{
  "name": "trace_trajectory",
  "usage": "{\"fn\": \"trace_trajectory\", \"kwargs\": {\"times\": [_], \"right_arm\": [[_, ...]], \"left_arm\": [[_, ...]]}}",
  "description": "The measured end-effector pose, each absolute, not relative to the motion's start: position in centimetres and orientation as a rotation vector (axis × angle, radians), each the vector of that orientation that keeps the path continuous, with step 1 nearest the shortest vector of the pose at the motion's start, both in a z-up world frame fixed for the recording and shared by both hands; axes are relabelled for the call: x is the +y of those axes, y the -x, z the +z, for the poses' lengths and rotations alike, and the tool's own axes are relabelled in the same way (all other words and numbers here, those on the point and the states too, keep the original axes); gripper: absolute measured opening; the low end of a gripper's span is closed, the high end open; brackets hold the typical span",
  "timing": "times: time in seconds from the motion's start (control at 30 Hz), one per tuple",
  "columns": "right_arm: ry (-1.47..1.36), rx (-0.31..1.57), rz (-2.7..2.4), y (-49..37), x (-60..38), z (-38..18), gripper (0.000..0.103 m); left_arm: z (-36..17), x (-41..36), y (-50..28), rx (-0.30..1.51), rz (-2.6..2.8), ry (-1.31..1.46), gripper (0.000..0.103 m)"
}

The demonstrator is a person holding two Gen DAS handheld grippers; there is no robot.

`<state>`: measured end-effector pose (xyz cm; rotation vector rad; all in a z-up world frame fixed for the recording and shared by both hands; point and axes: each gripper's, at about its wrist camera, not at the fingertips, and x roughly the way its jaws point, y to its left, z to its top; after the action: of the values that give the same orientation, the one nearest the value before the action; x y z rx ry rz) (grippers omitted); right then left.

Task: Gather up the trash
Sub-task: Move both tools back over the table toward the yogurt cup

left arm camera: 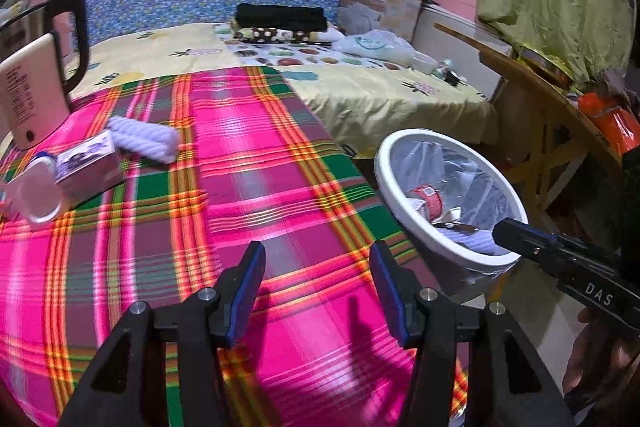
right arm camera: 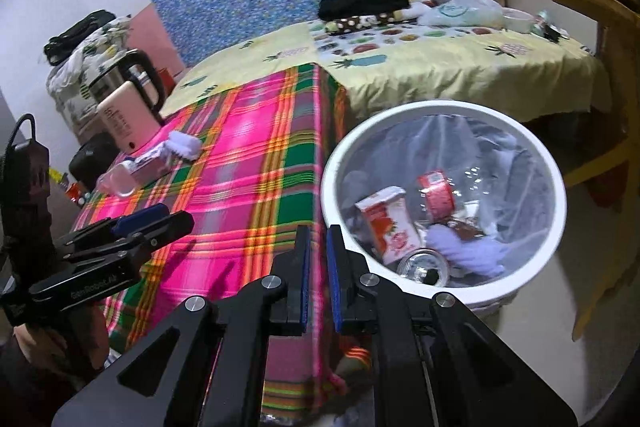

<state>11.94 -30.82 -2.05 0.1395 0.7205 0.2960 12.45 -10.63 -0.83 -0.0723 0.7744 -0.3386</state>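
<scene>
White round bin (right arm camera: 556,187), clear-lined, holds cartons and wrappers; left gripper (left arm camera: 316,263) released, right gripper (right arm camera: 318,247) clenched, empty.

1. The left hand-held gripper (left arm camera: 316,259) is made of black plastic, with two long arms that spread out like a fork.
2. Its two fingers (left arm camera: 248,287) have dark blue pads on the inner sides.
3. Round shiny silver screws (left arm camera: 207,294) sit on the joints.
4. The right hand-held gripper (right arm camera: 318,251) looks the same: black frame, blue pads, silver screws.
5. Seen from the left side, the right one has white letters "DAS" (left arm camera: 599,294) on its black body.
6. Seen from the right side, the left one has small pale writing (right arm camera: 93,290) on its side, too blurred to read.
7. A black cable loop (right arm camera: 21,133) sticks up behind it.
</scene>
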Motion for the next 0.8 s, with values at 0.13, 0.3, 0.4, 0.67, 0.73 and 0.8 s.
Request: {"fn": "trace_trajectory", "kwargs": {"times": [0.13,0.3,0.4,0.67,0.73,0.8], "right_arm": [[-0.134,0.715,0.327,-11.9,-29.9,-2.0,0.009],[-0.12,0.693,0.354,-11.8,-28.9,-1.8,0.009],[-0.099,0.677,0.359,-11.7,-28.2,-1.7,0.009],[-0.064,0.654,0.378,-11.7,-27.0,-1.4,0.009],[-0.079,0.664,0.401,-11.7,-26.8,-1.4,0.009],[-0.074,0.663,0.406,-11.6,-26.5,-1.3,0.009]], "left_arm": [[-1.0,-9.2,-11.9,0.77,-0.299,0.085,0.056],[-1.2,-7.9,-11.4,0.77,-0.238,0.069,0.056],[-1.5,-7.3,-11.0,0.773,-0.227,0.069,0.056],[-1.6,-5.6,-9.9,0.77,-0.204,0.083,0.056],[-1.5,-5.1,-9.5,0.768,-0.198,0.088,0.056],[-1.4,-4.6,-9.3,0.765,-0.19,0.098,0.057]]}}
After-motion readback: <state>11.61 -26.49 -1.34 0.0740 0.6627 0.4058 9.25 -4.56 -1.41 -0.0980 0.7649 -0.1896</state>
